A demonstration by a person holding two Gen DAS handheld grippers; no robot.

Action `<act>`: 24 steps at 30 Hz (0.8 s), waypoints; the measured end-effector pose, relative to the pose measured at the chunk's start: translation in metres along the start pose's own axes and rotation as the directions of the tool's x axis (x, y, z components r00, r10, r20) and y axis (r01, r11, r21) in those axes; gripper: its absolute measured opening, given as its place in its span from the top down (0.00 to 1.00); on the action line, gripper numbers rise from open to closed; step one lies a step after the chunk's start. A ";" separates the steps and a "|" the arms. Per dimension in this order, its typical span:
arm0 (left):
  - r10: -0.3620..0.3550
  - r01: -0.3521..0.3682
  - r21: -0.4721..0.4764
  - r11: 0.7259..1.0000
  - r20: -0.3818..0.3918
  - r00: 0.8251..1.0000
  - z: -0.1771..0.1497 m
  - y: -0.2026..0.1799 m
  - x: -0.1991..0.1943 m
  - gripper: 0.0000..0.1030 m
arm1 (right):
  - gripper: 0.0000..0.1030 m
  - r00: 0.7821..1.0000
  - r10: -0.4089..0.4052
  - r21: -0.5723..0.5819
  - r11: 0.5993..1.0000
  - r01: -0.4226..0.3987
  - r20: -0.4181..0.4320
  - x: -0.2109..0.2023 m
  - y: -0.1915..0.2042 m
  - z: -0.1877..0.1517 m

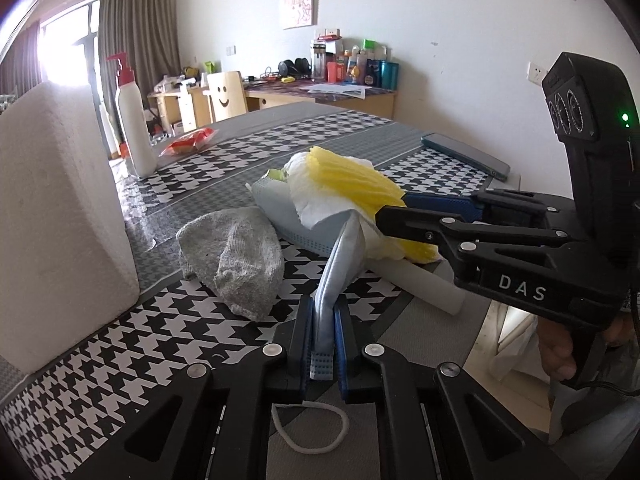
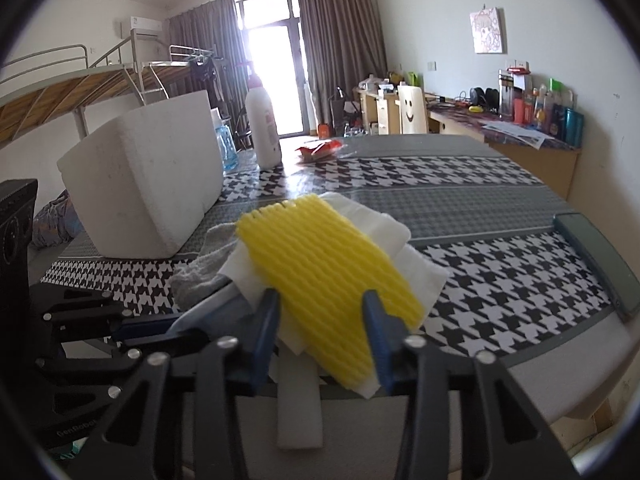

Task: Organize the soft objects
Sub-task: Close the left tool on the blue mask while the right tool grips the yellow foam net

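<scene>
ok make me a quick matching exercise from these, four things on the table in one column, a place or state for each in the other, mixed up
Things:
1. face mask
2. yellow foam net
3. grey sock
4. white pump bottle

Places or states:
A. upright at the table's far edge
B. pinched in the left gripper
C. loose on the tablecloth by the foam box
D. between the right gripper's fingers

Pairs: 1-B, 2-D, 3-C, 4-A
</scene>
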State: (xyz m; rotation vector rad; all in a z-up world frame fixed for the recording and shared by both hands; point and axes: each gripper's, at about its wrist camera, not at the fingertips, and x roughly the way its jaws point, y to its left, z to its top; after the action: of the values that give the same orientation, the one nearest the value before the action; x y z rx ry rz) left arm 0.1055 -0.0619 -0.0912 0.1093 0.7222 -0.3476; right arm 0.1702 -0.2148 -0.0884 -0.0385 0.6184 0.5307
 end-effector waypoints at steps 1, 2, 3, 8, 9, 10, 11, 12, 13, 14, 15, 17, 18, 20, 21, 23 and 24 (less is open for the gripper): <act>-0.001 0.001 0.002 1.000 0.006 1.000 0.000 0.000 -0.003 0.90 | 0.71 1.000 0.001 -0.003 1.000 -0.001 0.001 -0.001 0.001 0.000; -0.001 0.001 0.002 1.000 0.011 1.000 0.000 -0.001 -0.004 0.90 | 0.73 1.000 -0.003 -0.004 1.000 0.003 0.005 -0.003 0.001 0.000; 0.000 0.000 0.002 1.000 0.015 1.000 0.000 -0.001 -0.006 0.90 | 0.77 1.000 -0.007 -0.004 1.000 0.007 0.005 -0.004 0.001 0.001; 0.008 -0.008 -0.004 1.000 0.044 0.999 -0.002 0.002 -0.020 0.90 | 0.82 0.999 -0.019 -0.015 1.000 0.019 0.026 -0.012 0.005 0.005; 0.009 -0.008 -0.006 1.000 0.050 0.999 -0.002 0.003 -0.022 0.90 | 0.83 0.999 -0.019 -0.019 1.000 0.020 0.031 -0.014 0.006 0.006; 0.010 -0.010 -0.009 1.000 0.062 0.998 -0.001 0.004 -0.027 0.90 | 0.83 0.999 -0.023 -0.023 0.999 0.023 0.037 -0.016 0.007 0.007; 0.014 -0.013 -0.011 1.000 0.068 0.998 -0.001 0.005 -0.030 0.90 | 0.83 0.999 -0.030 -0.031 0.999 0.031 0.043 -0.019 0.009 0.008; 0.020 -0.019 -0.016 1.000 0.077 0.997 -0.001 0.006 -0.035 0.90 | 0.84 0.998 -0.035 -0.035 0.999 0.036 0.050 -0.021 0.011 0.009; 0.022 -0.020 -0.018 1.000 0.083 0.996 -0.001 0.007 -0.037 0.90 | 0.84 0.998 -0.037 -0.037 0.999 0.039 0.057 -0.024 0.010 0.010; 0.025 -0.023 -0.023 0.999 0.094 0.995 -0.001 0.008 -0.042 0.90 | 0.84 0.997 -0.038 -0.038 0.998 0.040 0.063 -0.026 0.012 0.011; 0.031 -0.028 -0.030 0.999 0.106 0.994 -0.001 0.010 -0.047 0.90 | 0.85 0.997 -0.036 -0.040 0.998 0.039 0.069 -0.029 0.013 0.013; 0.040 -0.035 -0.037 0.999 0.123 0.992 0.001 0.011 -0.054 0.90 | 0.86 0.996 -0.040 -0.040 0.998 0.043 0.078 -0.033 0.015 0.015; 0.046 -0.041 -0.040 0.998 0.131 0.990 0.001 0.012 -0.058 0.90 | 0.86 0.996 -0.039 -0.039 0.998 0.043 0.084 -0.035 0.016 0.017; 0.049 -0.042 -0.052 0.998 0.150 0.987 0.002 0.014 -0.067 0.90 | 0.86 0.995 -0.036 -0.038 0.998 0.040 0.089 -0.037 0.017 0.020; 0.047 -0.038 -0.057 0.998 0.159 0.986 0.003 0.017 -0.069 0.90 | 0.86 0.995 -0.037 -0.040 0.998 0.041 0.093 -0.038 0.018 0.021; 0.046 -0.036 -0.064 0.997 0.175 0.983 0.006 0.020 -0.075 0.90 | 0.86 0.994 -0.033 -0.043 0.998 0.038 0.105 -0.042 0.021 0.023; 0.047 -0.035 -0.066 0.997 0.182 0.982 0.007 0.021 -0.077 0.90 | 0.86 0.993 -0.028 -0.043 0.999 0.033 0.112 -0.044 0.022 0.024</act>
State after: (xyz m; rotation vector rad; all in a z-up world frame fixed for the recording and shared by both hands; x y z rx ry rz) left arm 0.0635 -0.0227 -0.0351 0.0323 0.5469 -0.2910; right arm 0.1425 -0.2115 -0.0412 -0.0605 0.4966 0.5134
